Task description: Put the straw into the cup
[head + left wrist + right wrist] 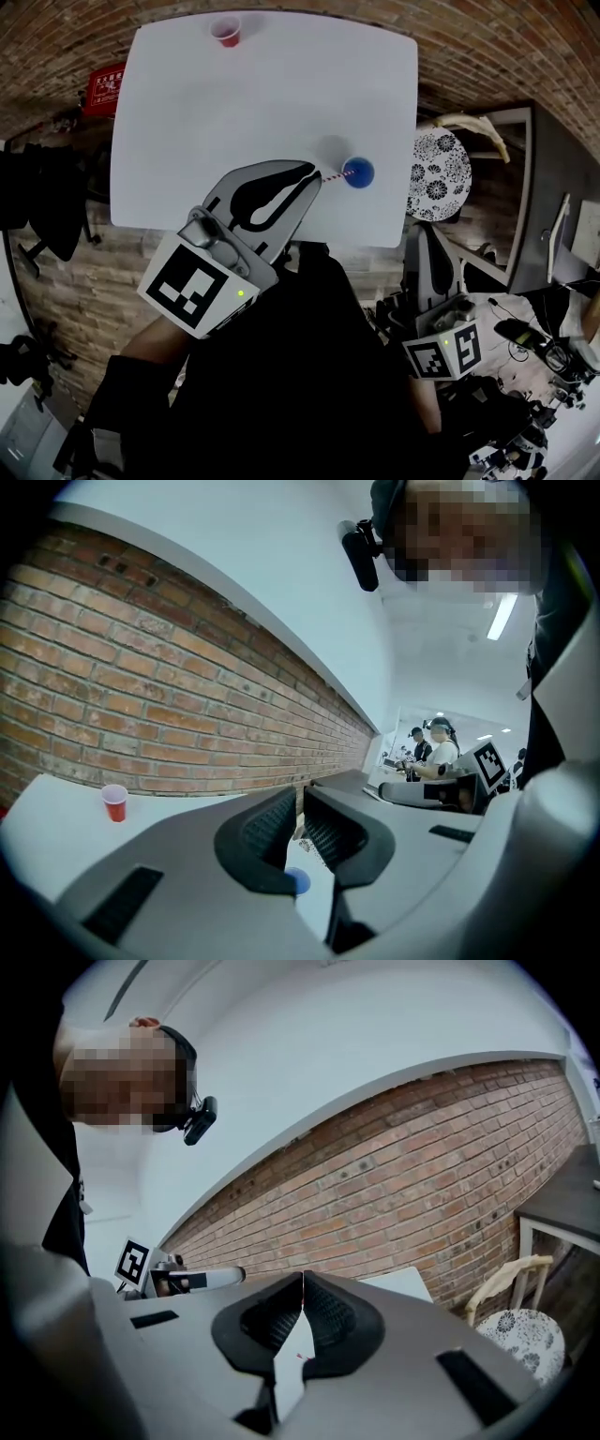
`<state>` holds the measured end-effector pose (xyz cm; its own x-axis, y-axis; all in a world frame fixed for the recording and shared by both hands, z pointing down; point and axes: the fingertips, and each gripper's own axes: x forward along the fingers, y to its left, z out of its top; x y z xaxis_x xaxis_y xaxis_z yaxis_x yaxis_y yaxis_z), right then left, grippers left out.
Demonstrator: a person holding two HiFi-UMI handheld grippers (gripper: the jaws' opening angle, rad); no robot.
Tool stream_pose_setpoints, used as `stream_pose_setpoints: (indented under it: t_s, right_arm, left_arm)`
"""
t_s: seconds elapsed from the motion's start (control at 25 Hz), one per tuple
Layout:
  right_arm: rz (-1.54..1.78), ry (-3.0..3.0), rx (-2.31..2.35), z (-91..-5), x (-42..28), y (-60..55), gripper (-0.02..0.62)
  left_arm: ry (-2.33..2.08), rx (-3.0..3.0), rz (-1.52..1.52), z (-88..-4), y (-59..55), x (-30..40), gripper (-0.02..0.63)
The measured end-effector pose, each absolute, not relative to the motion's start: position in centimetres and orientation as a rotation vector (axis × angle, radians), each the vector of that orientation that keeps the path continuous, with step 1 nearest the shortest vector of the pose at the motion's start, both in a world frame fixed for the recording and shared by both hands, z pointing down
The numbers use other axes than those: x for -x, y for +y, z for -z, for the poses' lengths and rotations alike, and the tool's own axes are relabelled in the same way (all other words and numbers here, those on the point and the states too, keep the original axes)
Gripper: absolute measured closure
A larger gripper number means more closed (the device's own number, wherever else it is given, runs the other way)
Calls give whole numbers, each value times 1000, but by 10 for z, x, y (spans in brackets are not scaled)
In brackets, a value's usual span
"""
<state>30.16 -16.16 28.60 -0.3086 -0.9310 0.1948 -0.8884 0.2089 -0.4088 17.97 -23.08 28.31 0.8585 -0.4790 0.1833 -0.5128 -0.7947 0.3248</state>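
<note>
A blue cup (359,172) stands near the front right edge of the white table (234,103). A red-and-white striped straw (334,174) leans out of it toward my left gripper (317,176), whose jaws are shut on the straw's upper end. In the left gripper view the straw (306,841) shows in the narrow slit of the left gripper (300,803), with the blue cup (298,882) below. The right gripper (303,1288) is shut with nothing in it. It is held low, off the table at the lower right, where its marker cube (448,349) shows.
A red cup (226,34) (114,802) stands at the table's far edge. A chair with a patterned cushion (441,176) (530,1335) sits just right of the table. A dark desk (553,187) is further right. Brick wall and floor surround the table. People (436,752) work in the background.
</note>
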Motion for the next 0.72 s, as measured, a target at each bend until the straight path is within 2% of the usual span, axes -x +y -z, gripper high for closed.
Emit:
stream_pose_setpoints:
  t_s: [0.72]
  right_arm:
    - [631, 2365, 1803, -278, -296, -138, 568]
  left_arm:
    - [-681, -2665, -182, -293, -210, -178, 566]
